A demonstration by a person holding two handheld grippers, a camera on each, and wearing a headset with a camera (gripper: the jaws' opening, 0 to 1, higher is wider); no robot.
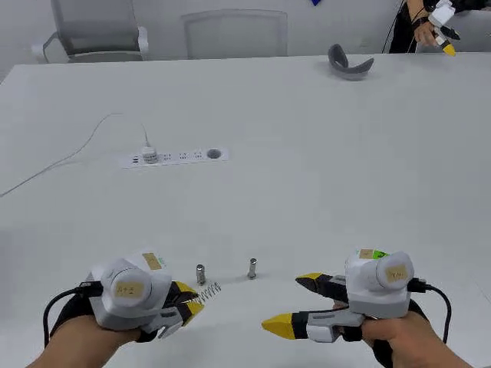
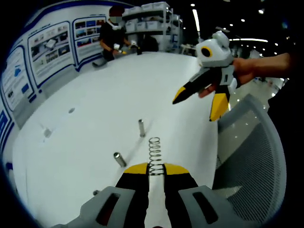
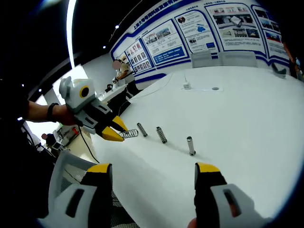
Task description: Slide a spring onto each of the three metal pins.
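Left tool (image 1: 192, 300) is clamped on one end of the spring (image 1: 209, 290), which pokes out just beside a pin (image 1: 201, 274). Right tool (image 1: 290, 300) is wide open, holding nothing.

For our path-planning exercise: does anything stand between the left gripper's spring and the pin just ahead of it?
Nothing visible does: only bare table lies between the spring, held by the left gripper, and the pin.

A: On the white table (image 1: 330, 184)?
B: Power strip (image 1: 175, 157) mid-left, cable (image 1: 57, 161) trailing off left.
A: Far edge?
B: Grey curved piece (image 1: 349, 63) near it; grey chair (image 1: 96, 31), pale chair (image 1: 234, 34) behind.
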